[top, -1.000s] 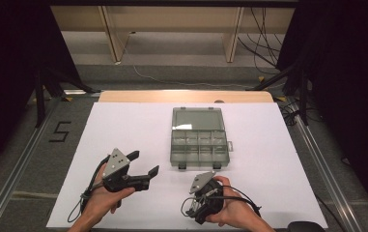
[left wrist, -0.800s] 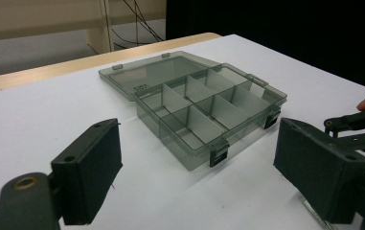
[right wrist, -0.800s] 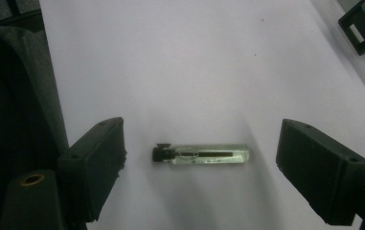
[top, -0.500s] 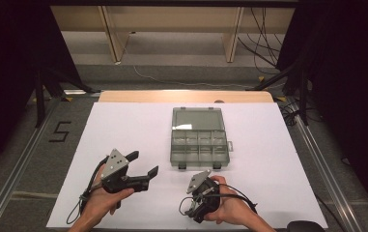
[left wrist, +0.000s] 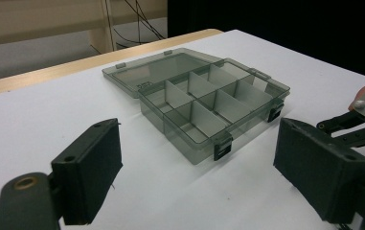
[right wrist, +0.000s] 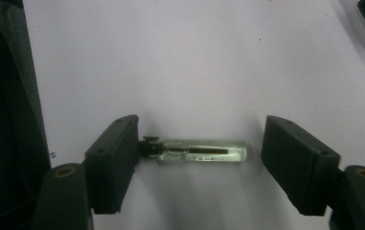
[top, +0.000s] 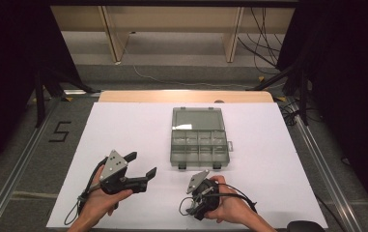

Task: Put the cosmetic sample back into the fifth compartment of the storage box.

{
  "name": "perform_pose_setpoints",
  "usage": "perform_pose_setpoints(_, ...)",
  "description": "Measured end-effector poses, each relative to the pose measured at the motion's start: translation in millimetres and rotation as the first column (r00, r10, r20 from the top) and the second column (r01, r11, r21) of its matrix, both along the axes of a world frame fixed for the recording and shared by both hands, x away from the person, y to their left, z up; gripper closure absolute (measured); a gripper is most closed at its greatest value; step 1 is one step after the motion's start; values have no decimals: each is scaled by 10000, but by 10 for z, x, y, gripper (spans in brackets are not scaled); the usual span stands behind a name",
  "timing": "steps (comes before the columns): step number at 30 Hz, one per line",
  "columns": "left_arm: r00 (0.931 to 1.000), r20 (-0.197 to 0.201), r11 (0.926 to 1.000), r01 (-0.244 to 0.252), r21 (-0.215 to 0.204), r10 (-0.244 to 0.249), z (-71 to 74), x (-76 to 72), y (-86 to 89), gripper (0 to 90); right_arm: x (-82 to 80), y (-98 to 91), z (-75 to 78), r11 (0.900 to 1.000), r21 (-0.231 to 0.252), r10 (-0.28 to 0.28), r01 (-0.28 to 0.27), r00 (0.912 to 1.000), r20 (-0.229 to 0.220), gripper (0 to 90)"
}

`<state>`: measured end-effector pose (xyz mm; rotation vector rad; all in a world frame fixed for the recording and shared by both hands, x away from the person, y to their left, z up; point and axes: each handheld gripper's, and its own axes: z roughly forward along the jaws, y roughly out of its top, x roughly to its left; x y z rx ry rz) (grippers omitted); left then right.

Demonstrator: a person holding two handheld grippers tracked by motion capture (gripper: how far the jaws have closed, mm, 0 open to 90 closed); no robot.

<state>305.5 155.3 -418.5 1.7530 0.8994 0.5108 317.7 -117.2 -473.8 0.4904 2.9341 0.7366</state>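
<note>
One small clear glass vial (right wrist: 201,153), slim and cylindrical with a dark cap, lies on the white table (right wrist: 194,62) at lower centre of the right gripper view, between the right hand-held gripper (right wrist: 199,163) jaws. They have just been closing; the left pad touches the cap, the right stands apart.

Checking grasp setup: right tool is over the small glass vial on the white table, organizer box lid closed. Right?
Not quite: the organizer box lid is open, laid flat behind the compartments, as the left gripper view shows. The right tool does bracket the vial, jaws just closing.
</note>
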Motion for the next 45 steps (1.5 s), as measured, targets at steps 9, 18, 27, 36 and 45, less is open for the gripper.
perform_pose_setpoints(9,9999,-56,10000,-85,0,85,-4,5,0,159,-6,7,30,10000,-54,-81,81,10000,-16,403)
perform_pose_setpoints(18,9999,-63,9999,-112,-30,112,-5,9,0,160,62,-53,178,9952,818,-580,538,9971,502,403)
perform_pose_setpoints(27,9999,-56,9999,-122,-8,122,-9,18,1,160,146,-50,309,9828,1617,-1051,898,9905,888,403)
perform_pose_setpoints(36,9999,-84,9999,-138,-16,138,-15,24,-10,160,331,-66,437,9624,2501,-1453,1059,9787,1449,403)
perform_pose_setpoints(45,9999,-17,9999,-137,-83,137,-10,31,3,161,475,-40,520,9538,2749,-1703,1213,9720,1618,403)
